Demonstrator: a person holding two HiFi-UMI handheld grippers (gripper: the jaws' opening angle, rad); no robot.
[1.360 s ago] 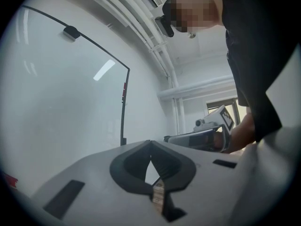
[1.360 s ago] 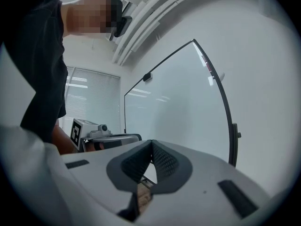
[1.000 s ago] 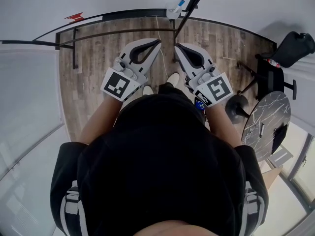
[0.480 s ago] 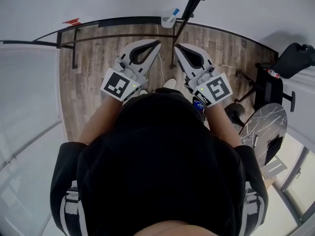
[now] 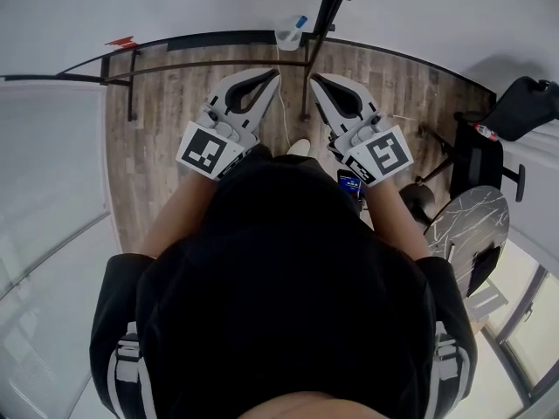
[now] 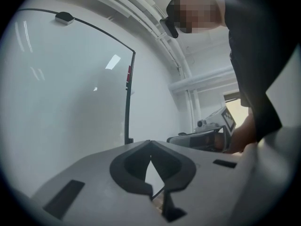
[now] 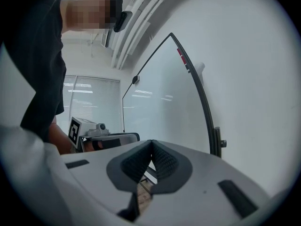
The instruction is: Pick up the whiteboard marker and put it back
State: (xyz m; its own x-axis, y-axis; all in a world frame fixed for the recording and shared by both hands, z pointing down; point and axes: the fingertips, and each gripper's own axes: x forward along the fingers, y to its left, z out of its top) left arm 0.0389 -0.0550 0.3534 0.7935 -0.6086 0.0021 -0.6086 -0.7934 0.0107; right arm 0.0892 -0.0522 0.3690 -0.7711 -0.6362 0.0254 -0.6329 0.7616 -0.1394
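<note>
A marker with a blue cap (image 5: 301, 21) stands in a small clear cup (image 5: 286, 39) at the foot of the whiteboard (image 5: 201, 3), at the top of the head view. My left gripper (image 5: 276, 74) and right gripper (image 5: 314, 78) are held side by side, level, pointing at the board, just short of the cup. Both are shut with nothing between the jaws. In the left gripper view the left gripper's (image 6: 150, 143) tips meet in front of the whiteboard (image 6: 70, 93). The right gripper view shows the right gripper's (image 7: 151, 142) tips meeting likewise. Neither gripper view shows the marker.
The whiteboard's black stand legs (image 5: 307, 68) cross the wooden floor (image 5: 166, 129) under the grippers. A black chair (image 5: 520, 103) and a round marble table (image 5: 467, 221) stand at the right. A glass partition (image 5: 52, 190) runs along the left.
Both grippers have moved forward toward the whiteboard with the person. The cup with the marker now appears lower and further left, closer to the fingertips. Both stay shut.
</note>
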